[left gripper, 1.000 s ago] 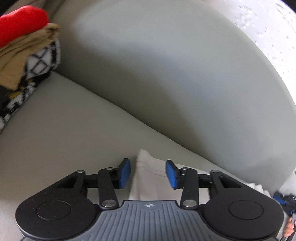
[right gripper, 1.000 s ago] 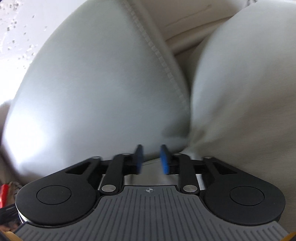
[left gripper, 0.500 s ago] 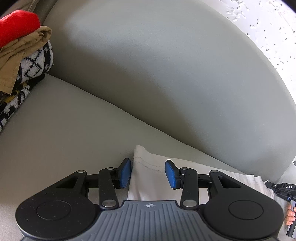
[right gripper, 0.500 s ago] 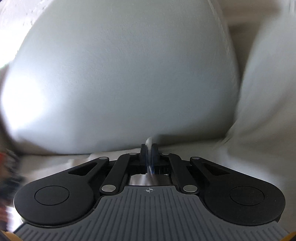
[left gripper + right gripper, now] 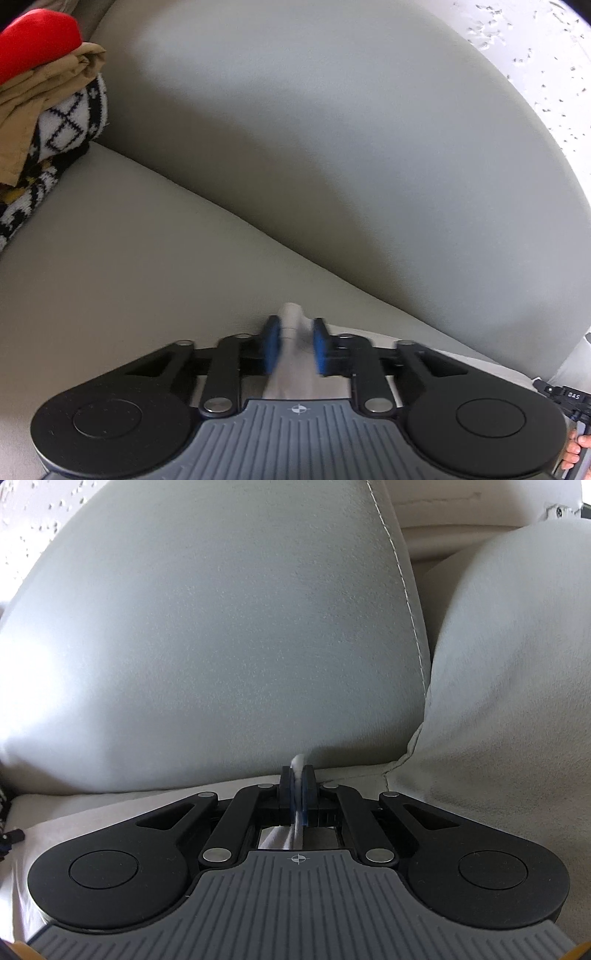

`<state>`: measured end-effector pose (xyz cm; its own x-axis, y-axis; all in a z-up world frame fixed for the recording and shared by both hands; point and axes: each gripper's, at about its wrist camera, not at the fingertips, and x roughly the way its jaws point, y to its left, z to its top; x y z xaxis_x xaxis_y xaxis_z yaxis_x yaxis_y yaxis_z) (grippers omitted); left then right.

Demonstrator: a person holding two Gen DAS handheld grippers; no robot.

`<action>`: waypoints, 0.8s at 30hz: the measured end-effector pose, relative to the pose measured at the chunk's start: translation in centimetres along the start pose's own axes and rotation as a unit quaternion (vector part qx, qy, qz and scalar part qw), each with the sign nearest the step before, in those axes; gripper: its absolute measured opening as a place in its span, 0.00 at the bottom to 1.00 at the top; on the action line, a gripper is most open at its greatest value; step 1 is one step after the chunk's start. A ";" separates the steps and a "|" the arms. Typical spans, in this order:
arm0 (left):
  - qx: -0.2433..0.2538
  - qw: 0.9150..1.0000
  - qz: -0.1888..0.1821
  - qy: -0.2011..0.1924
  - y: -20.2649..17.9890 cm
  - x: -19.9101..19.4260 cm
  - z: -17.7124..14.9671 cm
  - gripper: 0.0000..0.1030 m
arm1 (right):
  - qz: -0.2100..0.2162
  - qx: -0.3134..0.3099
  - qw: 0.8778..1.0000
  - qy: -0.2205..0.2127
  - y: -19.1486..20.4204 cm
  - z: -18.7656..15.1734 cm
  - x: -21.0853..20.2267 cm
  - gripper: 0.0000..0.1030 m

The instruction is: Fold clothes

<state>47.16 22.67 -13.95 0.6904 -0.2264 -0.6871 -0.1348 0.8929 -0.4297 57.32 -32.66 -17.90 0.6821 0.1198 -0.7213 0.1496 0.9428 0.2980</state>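
- Left wrist view: the left gripper [image 5: 294, 345] is closing, its blurred blue pads apparently pinching a fold of the pale garment [image 5: 291, 321] lying on the sofa seat [image 5: 129, 266].
- A pile of clothes [image 5: 48, 99] is sitting well apart, against the backrest [image 5: 314, 129].
- Right wrist view: the right gripper [image 5: 296, 792] is clamping another white fold of the garment [image 5: 297, 766], near a cushion [image 5: 517, 664].
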 end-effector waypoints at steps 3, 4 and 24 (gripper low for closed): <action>-0.001 1.000 0.010 -0.009 -0.3 -0.8 -0.8 0.03 | -0.005 0.003 1.000 -0.019 0.5 -0.1 -0.4 0.02; 0.004 1.000 0.015 -0.016 -0.8 -1.3 -1.1 0.03 | -0.003 0.002 0.999 -0.034 0.8 -0.2 -1.0 0.02; 0.014 1.000 0.012 0.021 -2.1 -23.1 -13.4 0.03 | 0.033 0.148 0.988 -0.008 -3.2 -11.6 -22.0 0.02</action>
<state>22.02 20.86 -5.03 0.6571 -0.2209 -0.7207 -0.1304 0.9084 -0.3973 33.53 -34.67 -10.28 0.7083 0.1701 -0.6851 0.3055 0.8011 0.5147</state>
